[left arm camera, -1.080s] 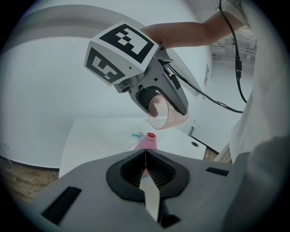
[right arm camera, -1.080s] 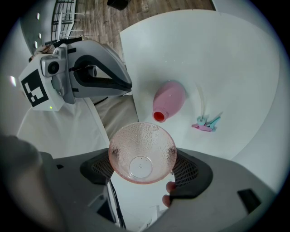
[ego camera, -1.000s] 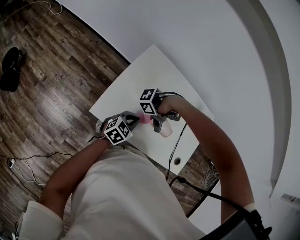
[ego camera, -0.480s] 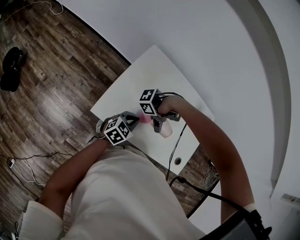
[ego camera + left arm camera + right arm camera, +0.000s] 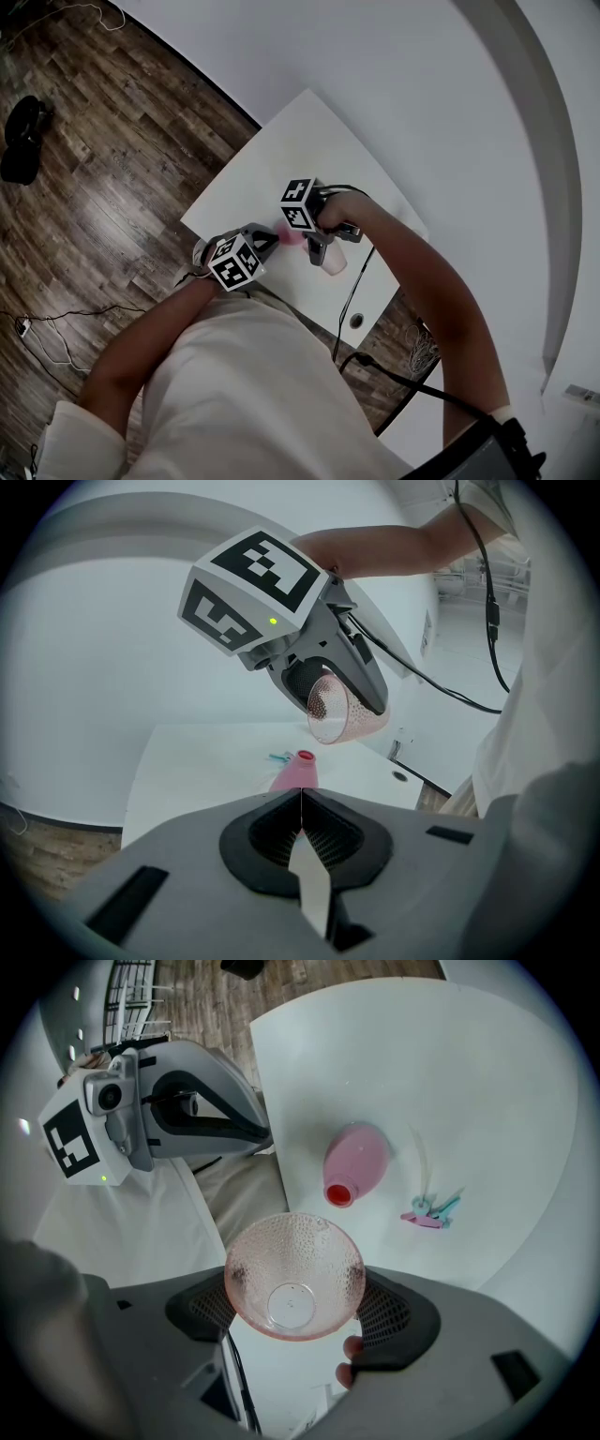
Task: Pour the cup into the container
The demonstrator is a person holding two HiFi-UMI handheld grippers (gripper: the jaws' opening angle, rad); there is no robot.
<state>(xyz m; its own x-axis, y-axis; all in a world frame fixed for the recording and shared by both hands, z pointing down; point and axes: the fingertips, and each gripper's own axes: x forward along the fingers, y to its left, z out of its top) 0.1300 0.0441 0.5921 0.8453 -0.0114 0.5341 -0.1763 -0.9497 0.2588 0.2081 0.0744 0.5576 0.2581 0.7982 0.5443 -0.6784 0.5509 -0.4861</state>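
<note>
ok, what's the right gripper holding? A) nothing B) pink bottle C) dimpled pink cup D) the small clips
C: in the right gripper view, the pads of the right gripper press on both sides of the dimpled pink cup, while the pink bottle sits apart on the table.

Plastic, mostly, on a dull white top

We see a clear pink cup point(image 5: 293, 1275) with a glossy, pebbled wall, a smooth matt pink plastic bottle point(image 5: 356, 1159), and a white surface point(image 5: 487, 1101) that looks smooth and unshiny. The left claw point(image 5: 301, 803) and right claw point(image 5: 298, 1309) have matt grey plastic shells, and the pads point(image 5: 382, 1309) are black and ribbed. The floor point(image 5: 103, 169) is grainy wood planking.
</note>
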